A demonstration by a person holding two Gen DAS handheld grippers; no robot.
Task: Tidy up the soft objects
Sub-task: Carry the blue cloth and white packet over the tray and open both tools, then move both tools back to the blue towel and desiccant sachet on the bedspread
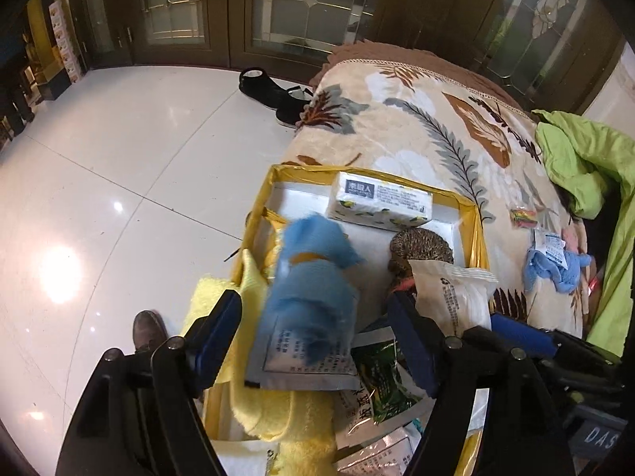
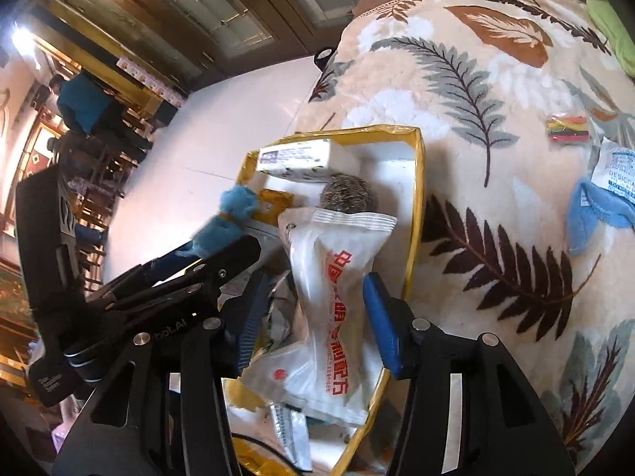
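both jaws released | left: blue cloth (image 1: 313,281) between; right: white packet (image 2: 337,289) between

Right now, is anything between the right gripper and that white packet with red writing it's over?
Nothing visible. The white packet lies directly between the open blue pads of the right gripper, over the yellow-rimmed box. The left gripper is off to one side, by the blue fluffy cloth.
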